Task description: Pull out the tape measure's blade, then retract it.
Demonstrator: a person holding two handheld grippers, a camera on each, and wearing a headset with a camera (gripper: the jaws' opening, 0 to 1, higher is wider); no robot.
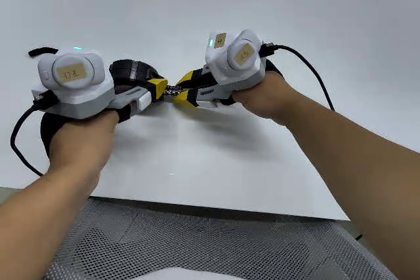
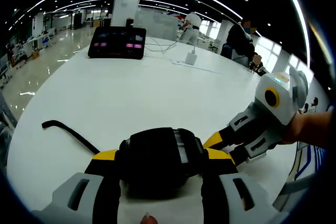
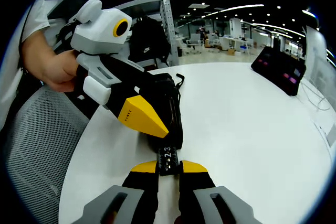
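The black tape measure [image 2: 160,161] sits between the jaws of my left gripper [image 2: 160,157], which is shut on its case. In the head view the case [image 1: 133,72] shows behind the left gripper [image 1: 149,91]. A short stretch of the blade [image 3: 167,157] with printed numbers sticks out of the case [image 3: 167,114]. My right gripper [image 3: 168,168] is shut on the blade's end. Seen from the head view, the right gripper [image 1: 184,90] meets the blade [image 1: 172,89] just right of the left gripper's yellow tips. The tape's black wrist strap [image 2: 68,132] trails across the table.
The white table [image 1: 216,155] extends far ahead, and its near edge meets a grey mesh chair [image 1: 197,244]. A dark device with lit keys [image 2: 116,42] and cables lie at the far side. People stand in the background beyond the table.
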